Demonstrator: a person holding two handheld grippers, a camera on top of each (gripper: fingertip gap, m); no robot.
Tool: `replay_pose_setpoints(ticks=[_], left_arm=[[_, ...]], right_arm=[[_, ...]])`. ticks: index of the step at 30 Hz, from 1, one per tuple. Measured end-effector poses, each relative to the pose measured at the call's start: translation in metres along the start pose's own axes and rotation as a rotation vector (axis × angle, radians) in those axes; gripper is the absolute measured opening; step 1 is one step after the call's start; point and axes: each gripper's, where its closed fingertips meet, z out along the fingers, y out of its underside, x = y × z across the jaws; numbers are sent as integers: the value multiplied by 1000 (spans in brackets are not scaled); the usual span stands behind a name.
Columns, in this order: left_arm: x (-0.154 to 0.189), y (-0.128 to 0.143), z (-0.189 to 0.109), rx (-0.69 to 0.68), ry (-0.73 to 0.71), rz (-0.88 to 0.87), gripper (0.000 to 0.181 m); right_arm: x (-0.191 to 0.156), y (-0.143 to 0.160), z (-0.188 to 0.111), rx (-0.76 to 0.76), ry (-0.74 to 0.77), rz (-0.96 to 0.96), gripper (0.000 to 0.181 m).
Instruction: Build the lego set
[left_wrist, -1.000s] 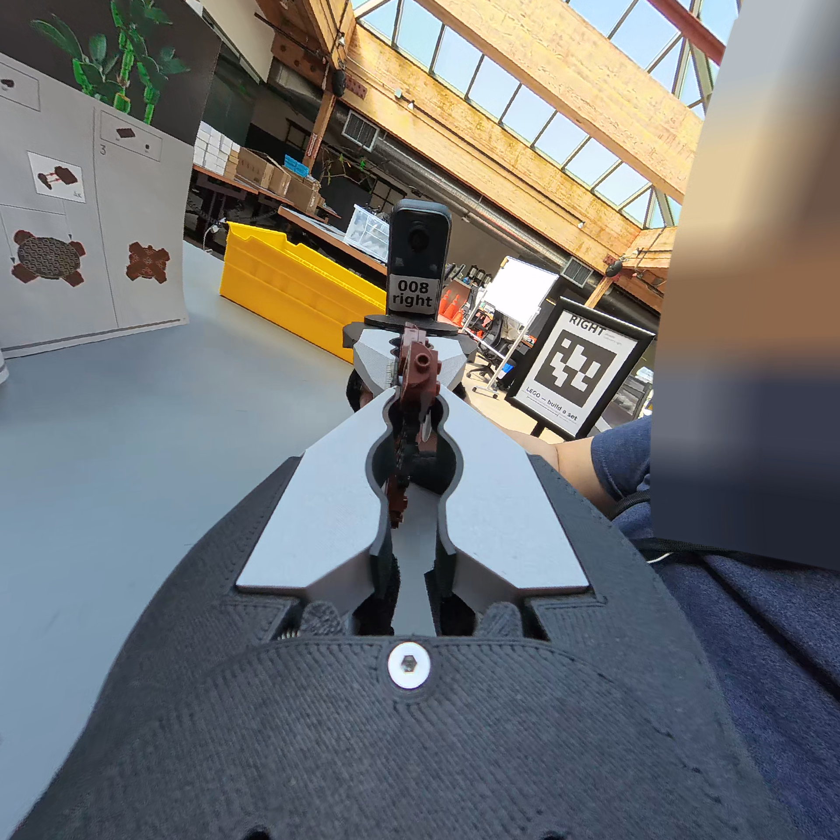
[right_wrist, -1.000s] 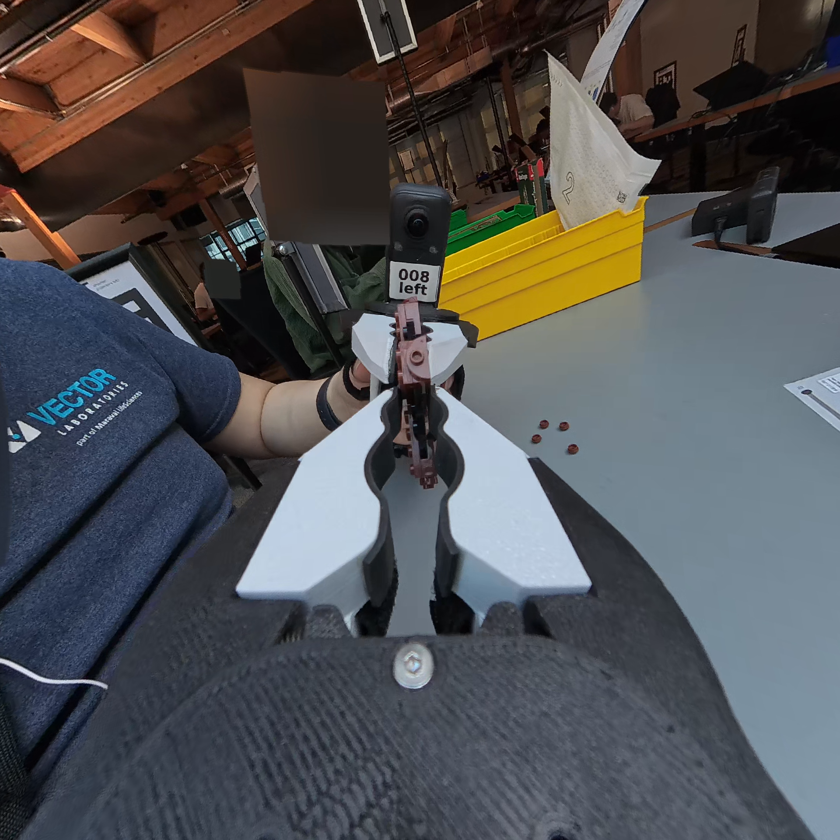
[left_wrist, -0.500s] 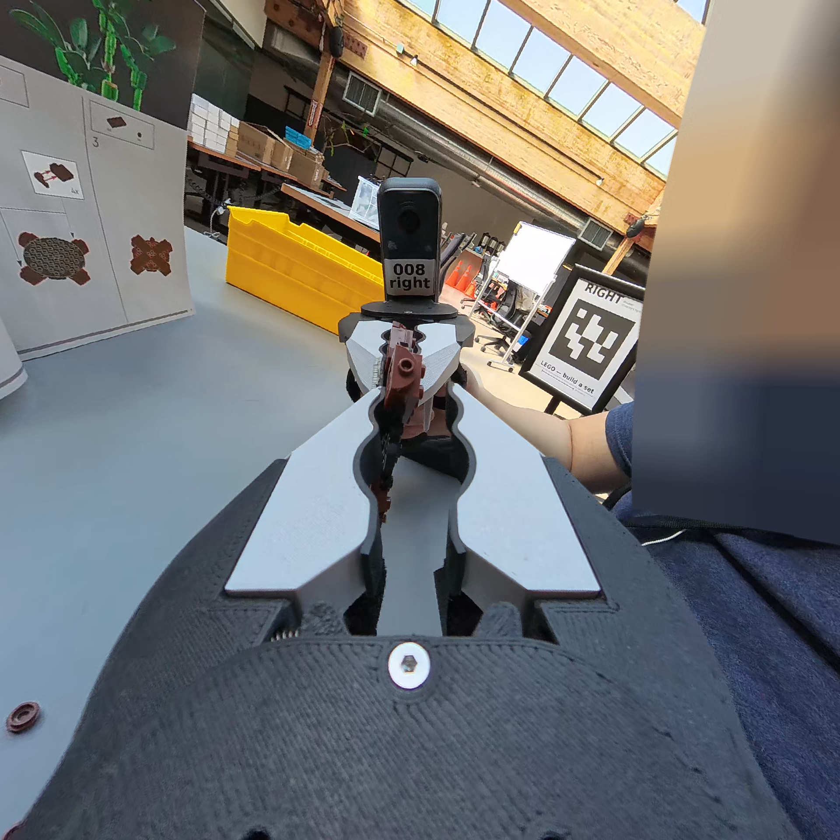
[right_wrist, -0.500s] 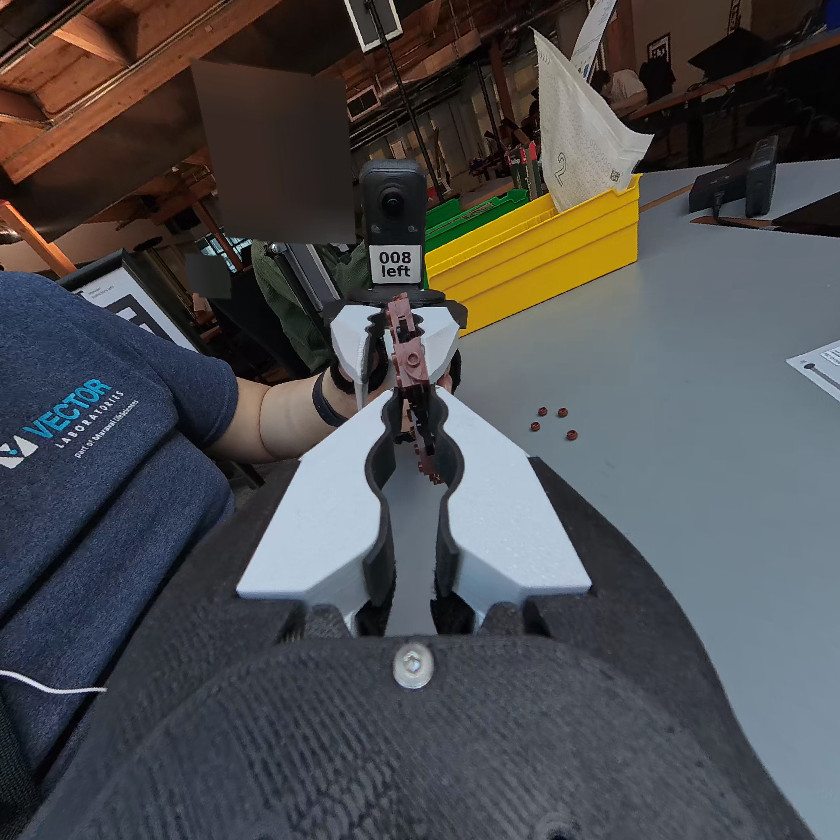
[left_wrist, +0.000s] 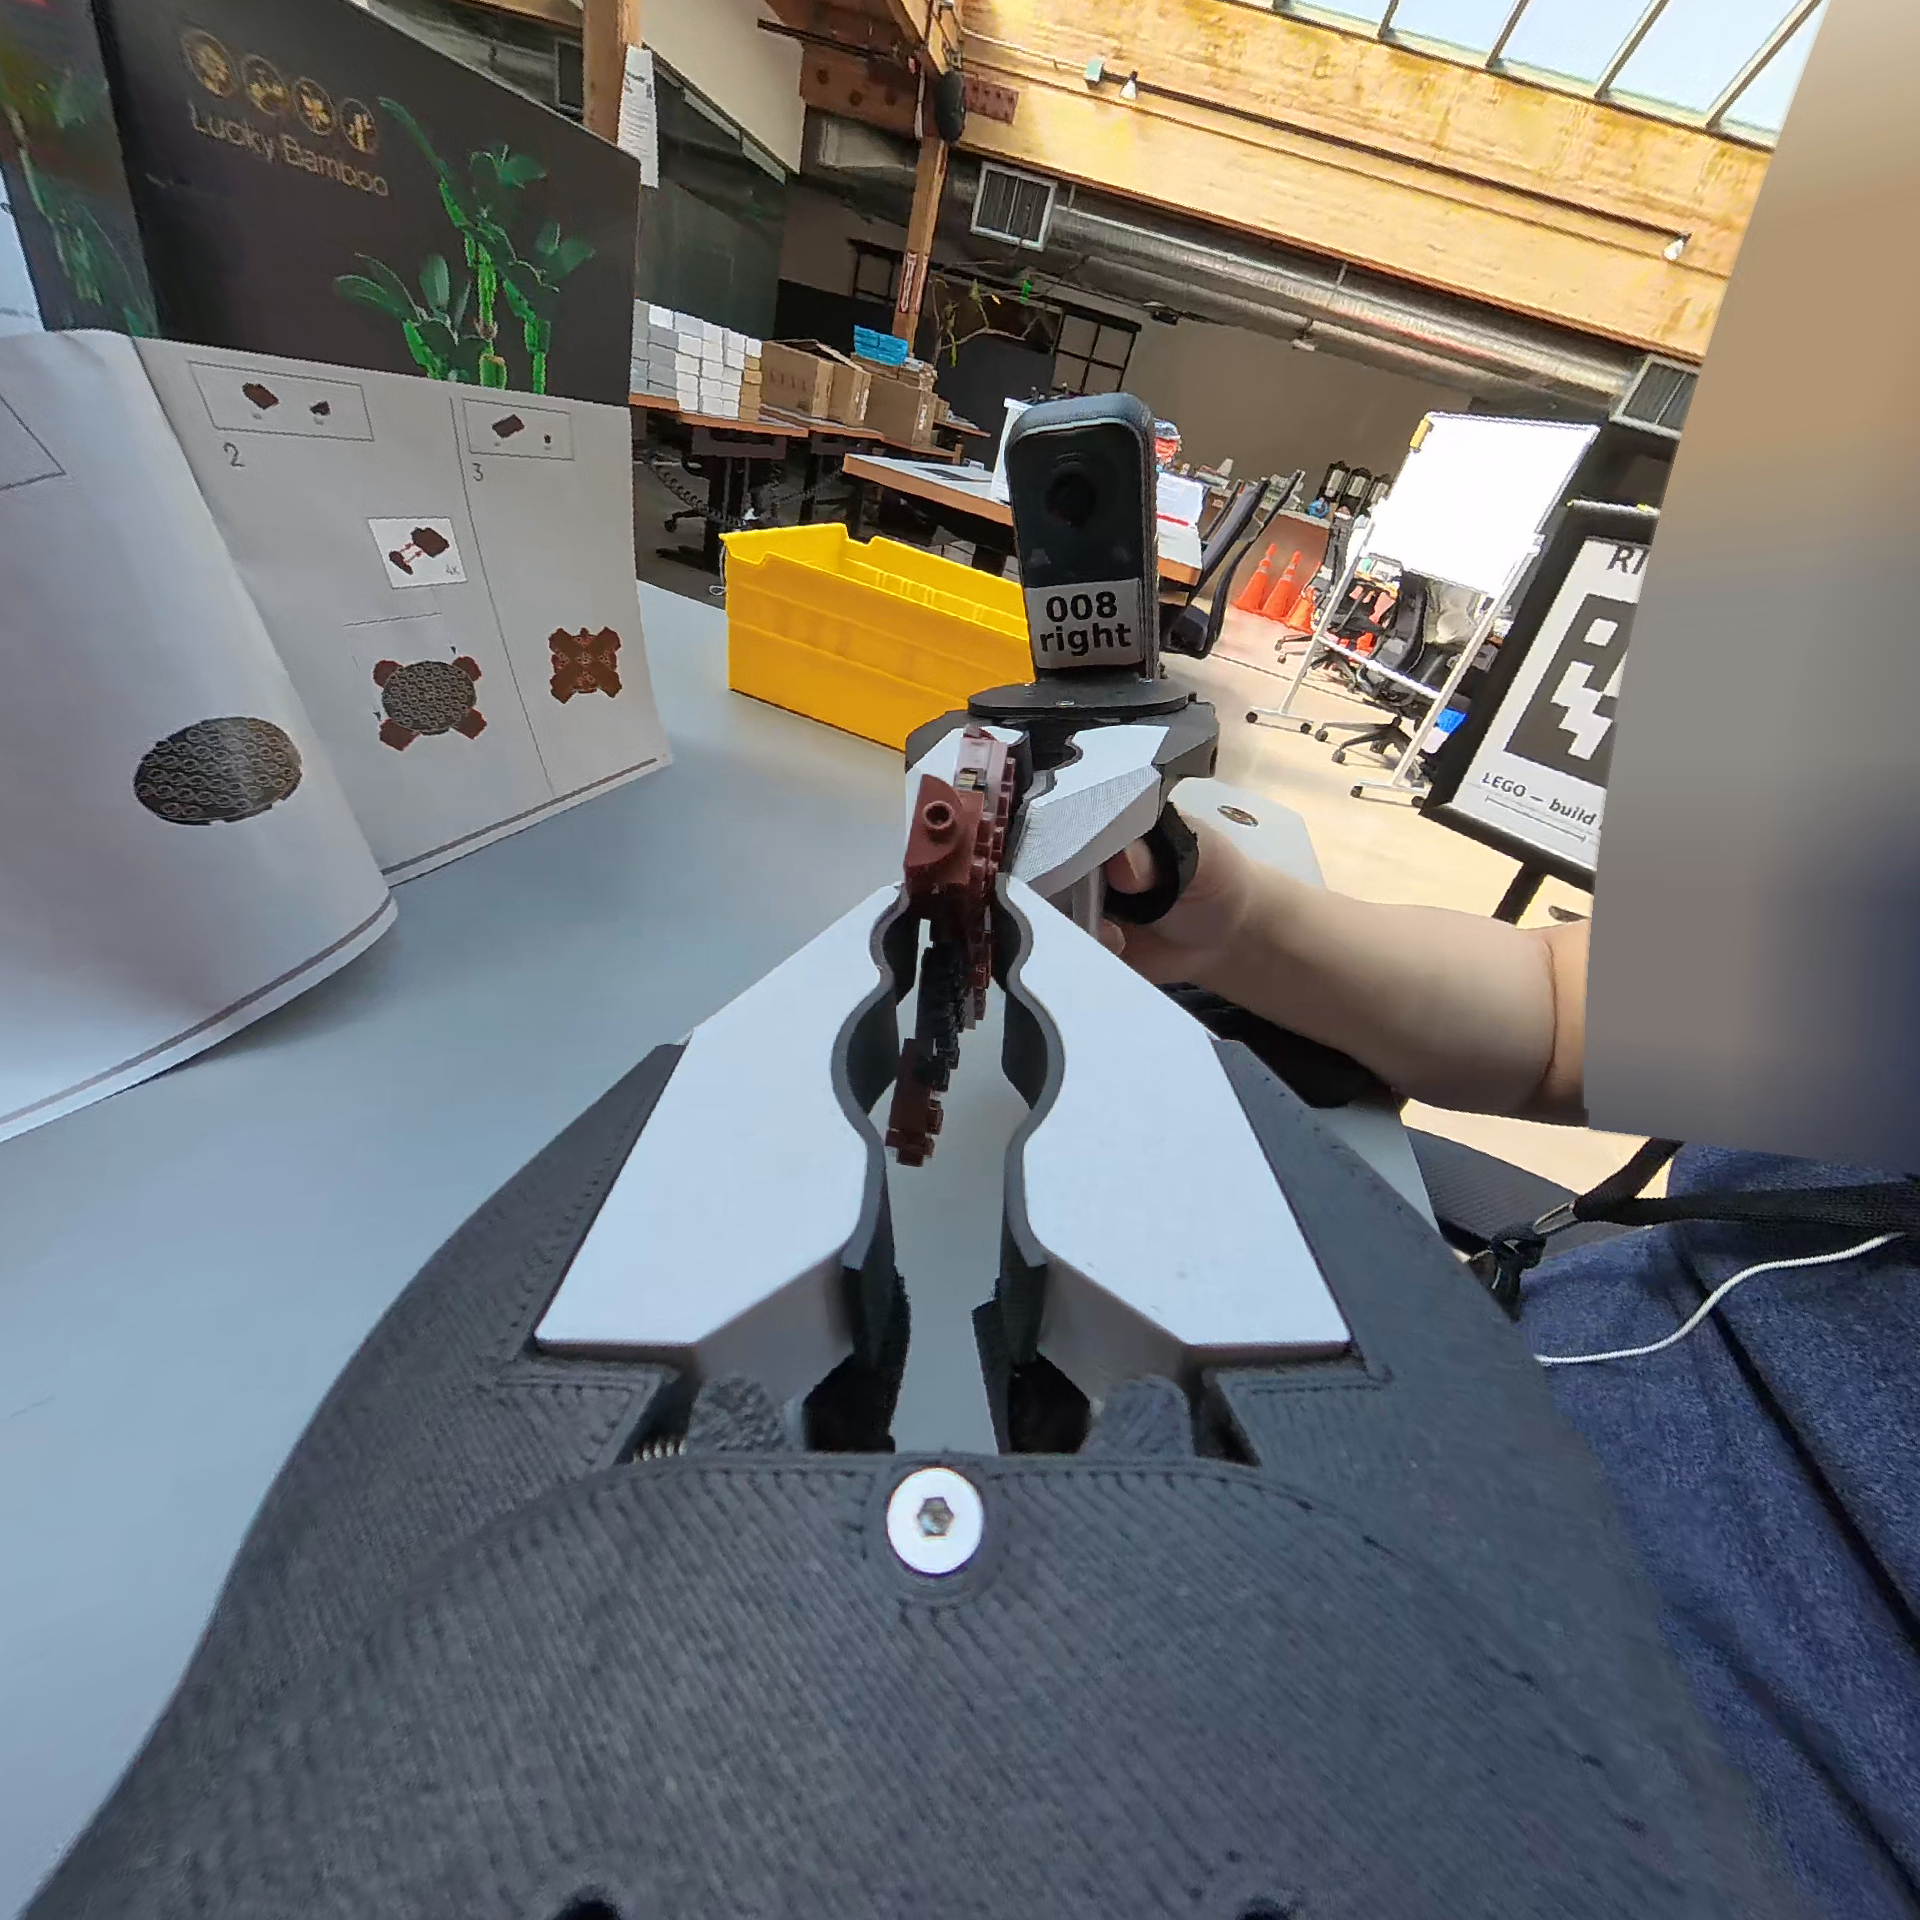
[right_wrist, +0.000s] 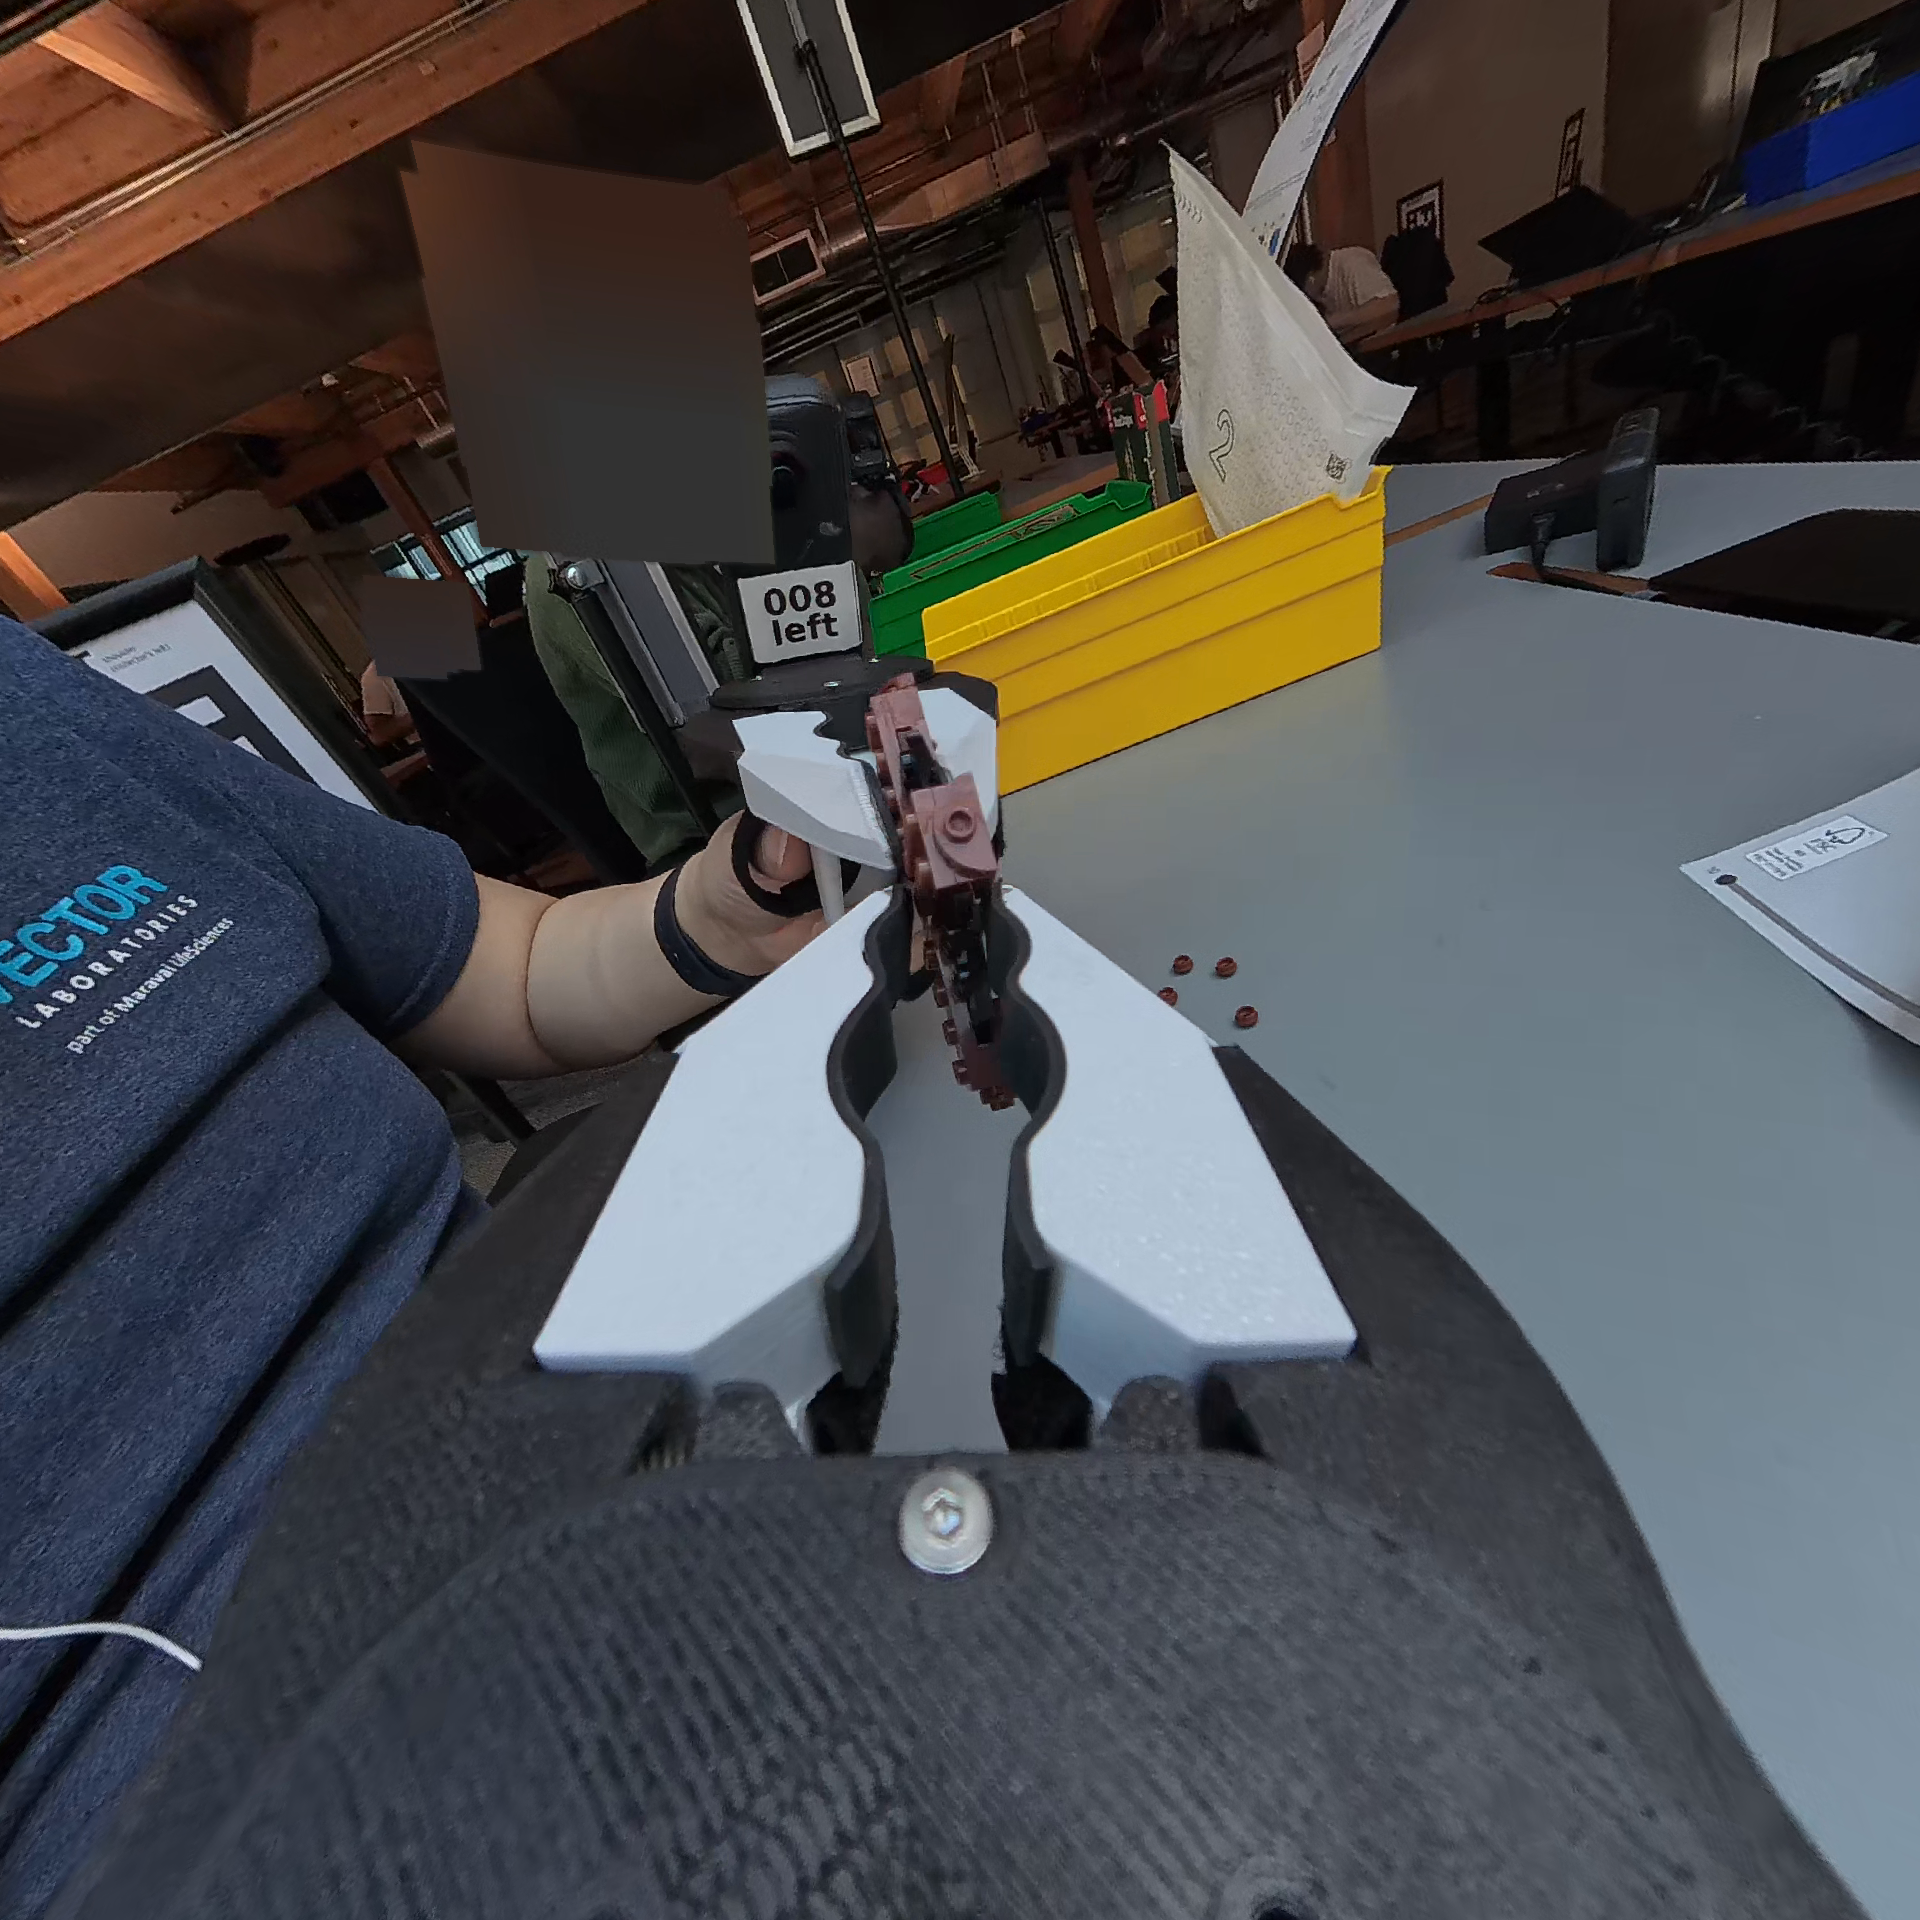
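Your left gripper (left_wrist: 948, 914): fingers clamped on the brown lego assembly (left_wrist: 940, 966), held edge-on above the grey table (left_wrist: 312, 1091). Your right gripper (right_wrist: 951, 920): fingers clamped on the same assembly from the opposite side, tip to tip. On the table: four small brown round pieces (right_wrist: 1205, 987), open instruction booklet (left_wrist: 312, 644), yellow bin (left_wrist: 862, 644).

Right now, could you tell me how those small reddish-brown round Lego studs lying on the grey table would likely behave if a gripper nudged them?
The four reddish-brown round studs look tiny and loose, so they would probably skid or scatter at a light push. Being round, any that tip onto edge may roll across the smooth grey table. They are likely awkward to pinch, given the wide fingertips of the right gripper.
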Motion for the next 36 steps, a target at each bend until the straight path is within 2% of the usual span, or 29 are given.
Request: replay_pose_setpoints(ticks=[6,8,11,13,15,16,18,21,29,31,33,36], left_arm=[[3,0,2,8,31,-26,11],[-3,4,1,-29,11,-4,14],[-36,4,-15,-125,-196,134,30],[-69,3,-36,-201,-428,241,26],[-100,9,-61,-345,-685,380,25],[-109,12,-70,-404,-774,425,24],[-117,20,-77,-475,-847,437,24],[-117,29,-75,-514,-832,405,24],[-111,34,-67,-518,-782,398,26],[-99,33,-55,-442,-669,307,27],[-70,24,-35,-297,-438,122,29],[-28,6,-20,-137,-98,-102,30]], right_arm=[[-6,0,-2,-13,-32,16,8],[-2,2,-3,-23,-11,18,8],[30,1,-18,-19,148,31,8],[46,-9,-33,28,227,38,8],[54,-15,-43,61,263,52,8],[56,-16,-45,68,276,48,8],[57,-14,-43,62,281,42,8],[57,-6,-37,25,282,40,8],[53,3,-30,2,205,105,8],[43,3,-26,12,123,153,8],[29,2,-20,19,-1,229,8],[15,0,-14,42,-94,258,8]])
